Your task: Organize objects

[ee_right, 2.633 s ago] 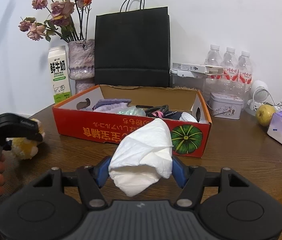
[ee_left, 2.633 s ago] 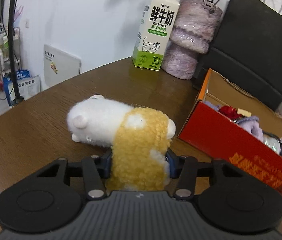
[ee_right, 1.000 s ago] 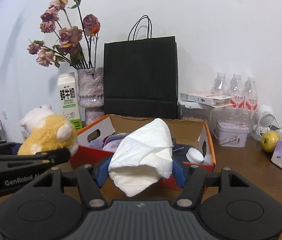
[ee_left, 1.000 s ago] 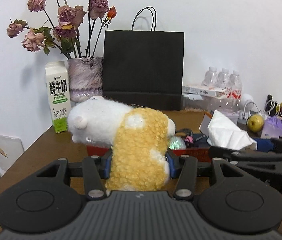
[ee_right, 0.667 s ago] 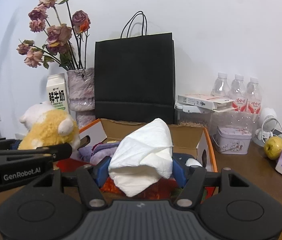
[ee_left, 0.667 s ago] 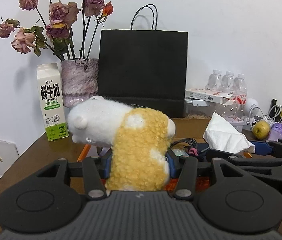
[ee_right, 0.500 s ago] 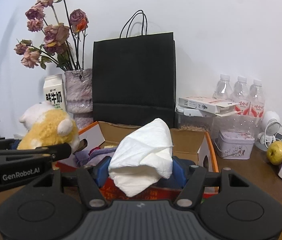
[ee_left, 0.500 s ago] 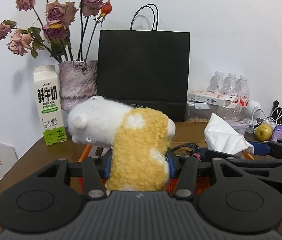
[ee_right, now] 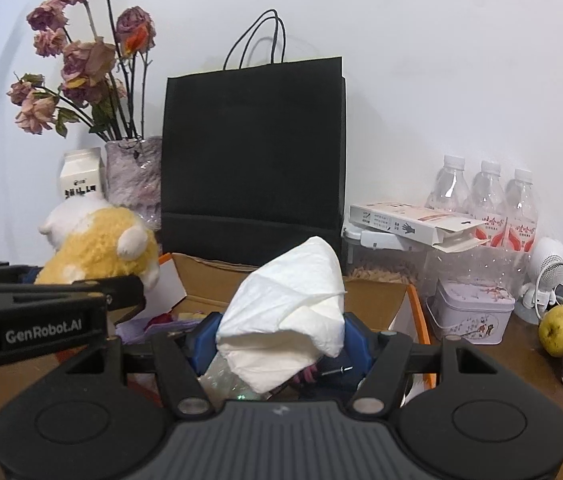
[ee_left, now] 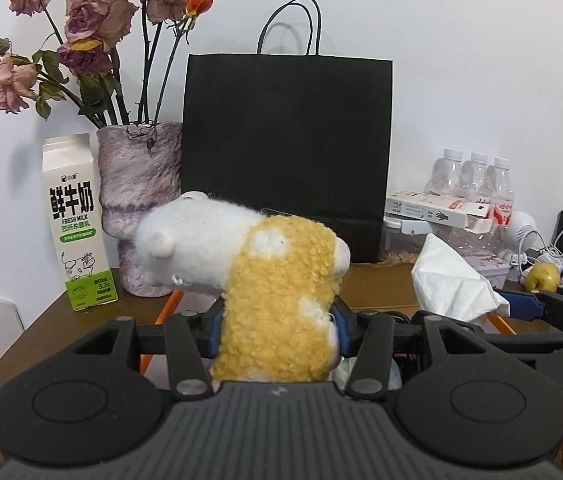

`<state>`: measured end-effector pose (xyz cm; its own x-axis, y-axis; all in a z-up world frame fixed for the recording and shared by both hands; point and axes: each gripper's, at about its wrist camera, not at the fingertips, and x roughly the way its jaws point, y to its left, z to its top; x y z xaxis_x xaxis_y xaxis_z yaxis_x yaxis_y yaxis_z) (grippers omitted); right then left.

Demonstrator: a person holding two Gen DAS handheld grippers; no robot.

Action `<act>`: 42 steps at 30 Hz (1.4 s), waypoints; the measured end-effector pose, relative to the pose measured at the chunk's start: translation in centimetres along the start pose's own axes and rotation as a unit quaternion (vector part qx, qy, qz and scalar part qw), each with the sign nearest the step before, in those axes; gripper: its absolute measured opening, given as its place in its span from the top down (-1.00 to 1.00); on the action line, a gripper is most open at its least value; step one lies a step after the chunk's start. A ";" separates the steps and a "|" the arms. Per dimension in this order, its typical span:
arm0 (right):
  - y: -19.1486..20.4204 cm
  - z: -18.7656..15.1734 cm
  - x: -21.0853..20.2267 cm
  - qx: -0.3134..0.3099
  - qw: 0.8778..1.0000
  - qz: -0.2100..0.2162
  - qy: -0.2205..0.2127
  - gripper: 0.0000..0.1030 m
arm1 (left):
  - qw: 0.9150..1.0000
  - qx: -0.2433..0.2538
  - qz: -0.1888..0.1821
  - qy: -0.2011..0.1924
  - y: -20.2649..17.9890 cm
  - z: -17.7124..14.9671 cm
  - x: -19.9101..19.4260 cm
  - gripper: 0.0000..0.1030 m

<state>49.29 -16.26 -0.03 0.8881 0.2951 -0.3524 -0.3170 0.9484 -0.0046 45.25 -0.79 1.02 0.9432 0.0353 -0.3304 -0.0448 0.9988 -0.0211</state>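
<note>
My left gripper (ee_left: pixel 275 322) is shut on a white and yellow plush toy (ee_left: pixel 265 276), whose white head sticks out to the left. My right gripper (ee_right: pixel 279 338) is shut on a crumpled white tissue (ee_right: pixel 289 312). Both hang over the open cardboard box (ee_right: pixel 365 294) with orange edges, which holds several small items, mostly hidden behind the grippers. The right wrist view shows the plush toy (ee_right: pixel 97 248) at the left in the left gripper (ee_right: pixel 93 280); the left wrist view shows the tissue (ee_left: pixel 453 280) at the right.
Behind the box stand a black paper bag (ee_left: pixel 285 152), a vase of dried roses (ee_left: pixel 137 204) and a milk carton (ee_left: pixel 75 224). At the right are water bottles (ee_right: pixel 485 196), a flat carton (ee_right: pixel 409 226), a tin (ee_right: pixel 469 312), a small fan (ee_right: pixel 545 268) and a yellow fruit (ee_right: pixel 561 330).
Both grippers have moved forward toward the black bag, from in front of the box to over its opening, still holding the plush toy and the tissue.
</note>
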 end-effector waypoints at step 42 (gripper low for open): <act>-0.8 0.2 -1.4 0.007 1.000 -0.020 0.006 -1.00 | 1.000 -0.001 0.022 -0.001 3.0 0.5 -1.5 -1.00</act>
<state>48.35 -17.43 0.70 0.8962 0.2559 -0.3626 -0.2768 0.9609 -0.0060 43.88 2.18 1.89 0.9410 0.0790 -0.3292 -0.0867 0.9962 -0.0087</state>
